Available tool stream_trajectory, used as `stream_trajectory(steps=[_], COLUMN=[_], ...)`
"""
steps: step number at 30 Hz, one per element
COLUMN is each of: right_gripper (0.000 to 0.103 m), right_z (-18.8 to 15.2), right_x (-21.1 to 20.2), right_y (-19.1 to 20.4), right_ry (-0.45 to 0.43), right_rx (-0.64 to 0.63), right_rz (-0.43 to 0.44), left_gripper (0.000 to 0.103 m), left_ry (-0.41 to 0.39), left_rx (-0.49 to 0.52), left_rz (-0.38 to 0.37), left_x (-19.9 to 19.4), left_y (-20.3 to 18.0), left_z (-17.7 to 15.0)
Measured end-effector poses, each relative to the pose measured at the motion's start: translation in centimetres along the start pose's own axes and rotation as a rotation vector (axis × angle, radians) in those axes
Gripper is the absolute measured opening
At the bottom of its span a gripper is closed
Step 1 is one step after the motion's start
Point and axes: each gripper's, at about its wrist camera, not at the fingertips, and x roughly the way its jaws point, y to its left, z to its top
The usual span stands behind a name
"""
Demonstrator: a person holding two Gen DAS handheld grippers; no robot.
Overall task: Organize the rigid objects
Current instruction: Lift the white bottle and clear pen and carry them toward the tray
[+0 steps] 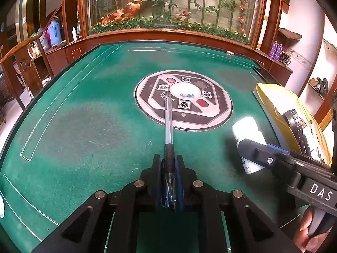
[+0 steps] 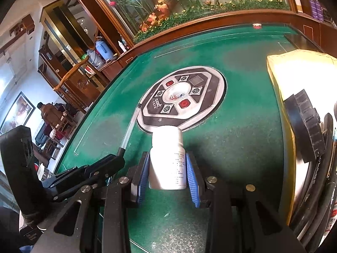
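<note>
My left gripper (image 1: 169, 160) is shut on a clear ballpoint pen (image 1: 168, 124) with a black grip; the pen points forward over the green felt table (image 1: 88, 109) toward the round centre panel (image 1: 183, 100). My right gripper (image 2: 167, 158) is shut on a white plastic bottle (image 2: 167, 160) with a printed label, held above the felt. In the left wrist view the bottle (image 1: 248, 135) and the right gripper (image 1: 250, 147) show at the right. In the right wrist view the pen (image 2: 130, 126) and the left gripper (image 2: 118, 158) show at the left.
A yellow-lined container (image 1: 280, 109) at the table's right edge holds black round parts and cables (image 2: 305, 130). A small red-white object (image 1: 230, 53) lies near the far edge. A wooden rim and a glass plant display (image 1: 168, 6) stand behind. A wooden chair (image 1: 25, 63) stands left.
</note>
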Motion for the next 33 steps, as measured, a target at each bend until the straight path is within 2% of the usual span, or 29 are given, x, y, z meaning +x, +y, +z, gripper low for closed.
stream_trajectory(steps=[12, 21, 33], right_gripper=[0.033, 0.033, 0.033], right_z=[0.0, -0.1, -1.3], right_x=[-0.1, -0.4, -2.2], right_y=[0.3, 0.3, 0.8], right_ry=[-0.007, -0.036, -0.089], right_rx=[-0.006, -0.014, -0.034], right_rz=[0.012, -0.035, -0.076], left_gripper=[0.012, 0.013, 0.013], left_ry=[-0.015, -0.04, -0.052], left_rx=[-0.012, -0.022, -0.044], left_rz=[0.015, 0.022, -0.035], left_x=[-0.1, -0.5, -2.5], left_y=[0.1, 0.3, 0.0], left_z=[0.0, 0.1, -1.0])
